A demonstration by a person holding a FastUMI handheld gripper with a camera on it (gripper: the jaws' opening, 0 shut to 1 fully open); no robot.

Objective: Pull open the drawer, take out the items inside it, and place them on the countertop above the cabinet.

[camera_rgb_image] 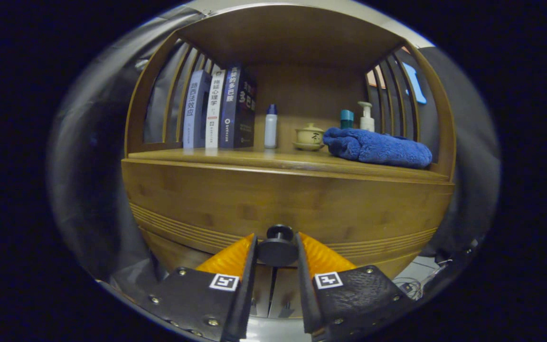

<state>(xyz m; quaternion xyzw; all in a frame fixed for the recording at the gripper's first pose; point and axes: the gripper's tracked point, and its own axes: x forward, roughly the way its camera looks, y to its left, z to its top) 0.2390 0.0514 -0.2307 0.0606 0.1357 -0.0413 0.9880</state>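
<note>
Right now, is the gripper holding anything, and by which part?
The gripper is shut on the drawer knob, fingers pressing its two sides.

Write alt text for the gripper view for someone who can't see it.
The gripper is closed around the dark drawer knob on a wooden cabinet. On the countertop above stand books, a small bottle, a lidded cup and a blue towel.

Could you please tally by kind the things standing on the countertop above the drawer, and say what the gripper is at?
Books: 3
Bottles: 3
Lidded cup: 1
Blue towel: 1
Total: 8
Gripper: fingers closed on the drawer knob.
</note>
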